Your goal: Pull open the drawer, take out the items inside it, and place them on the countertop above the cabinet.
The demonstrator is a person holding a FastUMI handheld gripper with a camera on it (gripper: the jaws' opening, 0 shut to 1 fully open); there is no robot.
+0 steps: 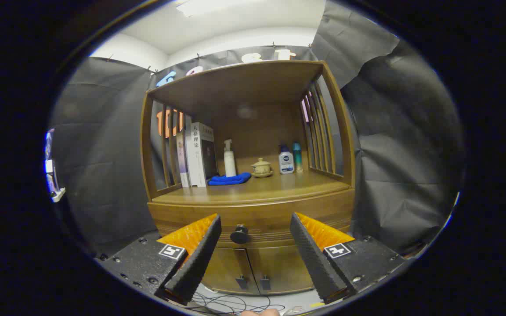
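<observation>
I face the wooden cabinet (pixel 253 206) square on, its open shelf bay above and its pair of small lower doors (pixel 253 270) below. The countertop (pixel 275 186) inside that bay is where the drawer's contents are to end up; it already carries books (pixel 198 153) at its left, a blue cloth (pixel 230 179) beside them, a white pump bottle (pixel 229 159), a small lidded cup (pixel 261 167) and two more bottles (pixel 290 159) toward the right.

Under the countertop runs the drawer (pixel 253 219), closed as far as I can judge, its front flush with the cabinet face. Its long axis lies across my line of sight, so the pull has to come straight back toward me.

My gripper (pixel 255 228) is released, fingers spread wide and holding nothing. The dark round knob (pixel 239 234) sits ahead of them, in the gap between the fingertips, somewhat nearer the left finger (pixel 198 259) than the right finger (pixel 312 259). I judge it is not yet within the fingers' reach, so the next move calls for easing forward and a touch leftward to centre the knob before closing on it
</observation>
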